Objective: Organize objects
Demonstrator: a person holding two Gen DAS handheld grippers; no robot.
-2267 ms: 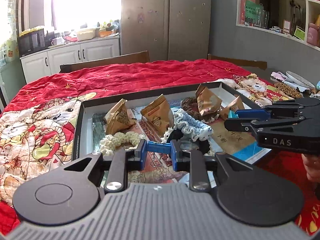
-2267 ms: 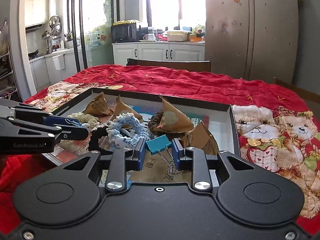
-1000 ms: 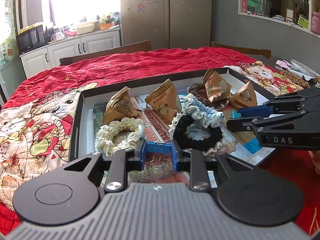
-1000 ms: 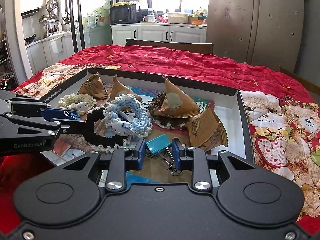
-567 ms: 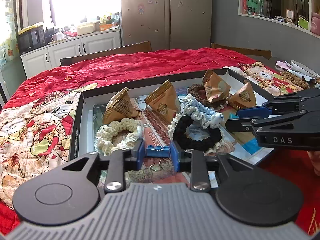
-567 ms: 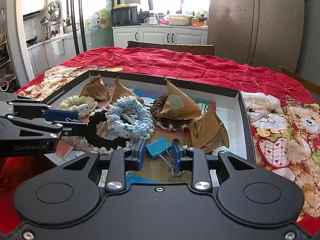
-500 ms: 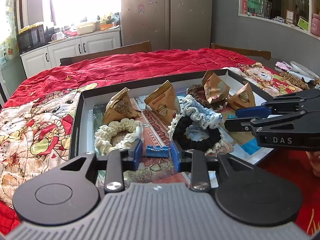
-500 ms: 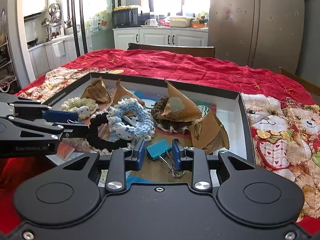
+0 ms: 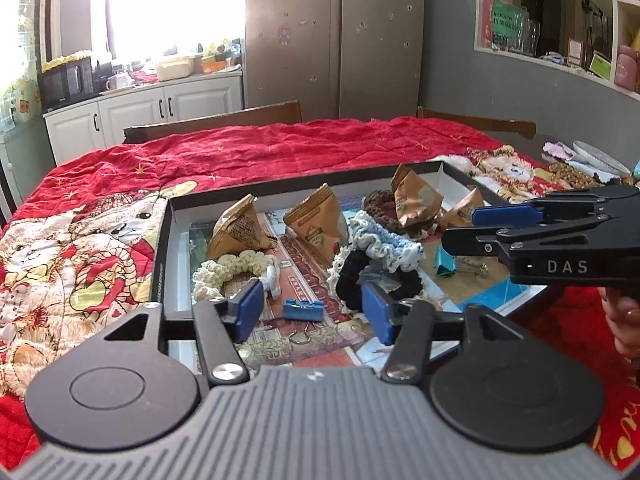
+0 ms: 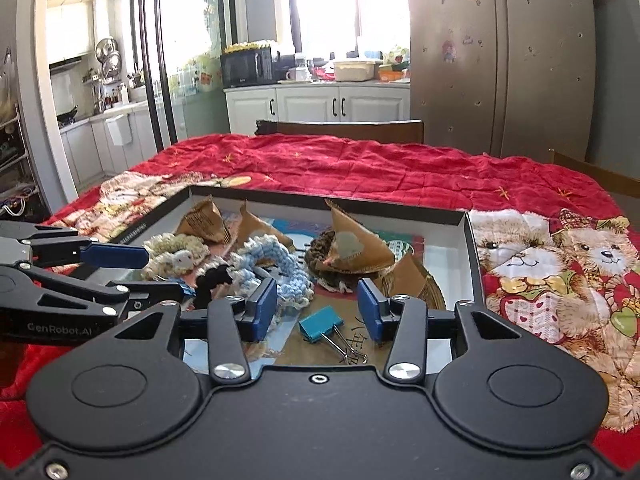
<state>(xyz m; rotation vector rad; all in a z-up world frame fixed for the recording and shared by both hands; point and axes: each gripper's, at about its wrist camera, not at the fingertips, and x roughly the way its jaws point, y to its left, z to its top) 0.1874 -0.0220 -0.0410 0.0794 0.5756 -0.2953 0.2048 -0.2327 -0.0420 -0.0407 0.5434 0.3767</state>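
A shallow black-rimmed tray [image 9: 164, 240] [image 10: 472, 240] on the red cloth holds several brown triangular packets [image 9: 238, 232] [image 10: 352, 248], crocheted hair ties in cream [image 9: 232, 268], blue-white [image 9: 384, 244] [image 10: 272, 264], black [image 9: 352, 276] and brown [image 9: 378, 204], and two binder clips. My left gripper [image 9: 312, 312] is open, with a blue binder clip [image 9: 303, 311] lying in the tray between its fingers. My right gripper [image 10: 316, 308] is open over a teal binder clip [image 10: 320, 328] [image 9: 445, 266] lying in the tray. Each gripper shows in the other's view, the right [image 9: 472, 228], the left [image 10: 160, 276].
A red quilt with bear prints [image 10: 560, 264] covers the table. Wooden chairs [image 9: 212, 122] stand at the far side. Plates and snacks [image 9: 576, 168] lie at the far right. A hand [image 9: 624, 320] holds the right gripper.
Both grippers were shut on their binder clips and have opened. The blue and teal clips now lie loose in the tray.
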